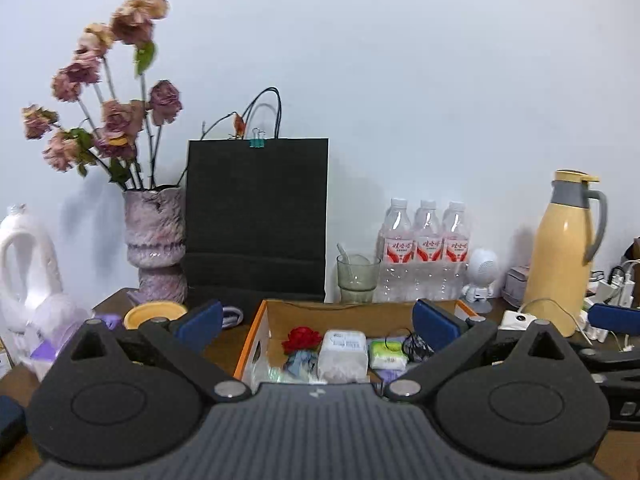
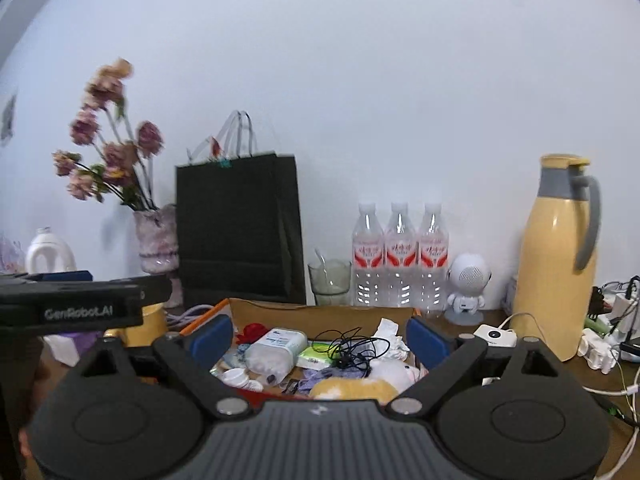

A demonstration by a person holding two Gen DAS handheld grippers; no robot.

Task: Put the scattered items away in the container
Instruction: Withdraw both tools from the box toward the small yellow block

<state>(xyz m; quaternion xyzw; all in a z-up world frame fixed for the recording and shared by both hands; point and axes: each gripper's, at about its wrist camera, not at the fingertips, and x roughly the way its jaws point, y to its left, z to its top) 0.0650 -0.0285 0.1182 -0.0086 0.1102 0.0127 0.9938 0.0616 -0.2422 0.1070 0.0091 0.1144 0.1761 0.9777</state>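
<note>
Right wrist view: with both tools (image 2: pixel 319 340) (image 1: pixel 318 322) spread wide and empty above the orange-edged cardboard box (image 2: pixel 320 309) already holding small clutter, best to seek leftovers on the brown bench (image 2: pixel 580 376).

Box (image 1: pixel 256 336) near half hidden behind gripper body; flowers (image 2: pixel 108 92) blurred.

Plain pale wall (image 1: pixel 400 60) fills the bkgd, evenly lit w/ soft shadows behind objs. Dark brown wood bench (image 1: pixel 224 340) runs along it. Small picture (image 2: pixel 8 118) on wall at far left, blurred.
</note>
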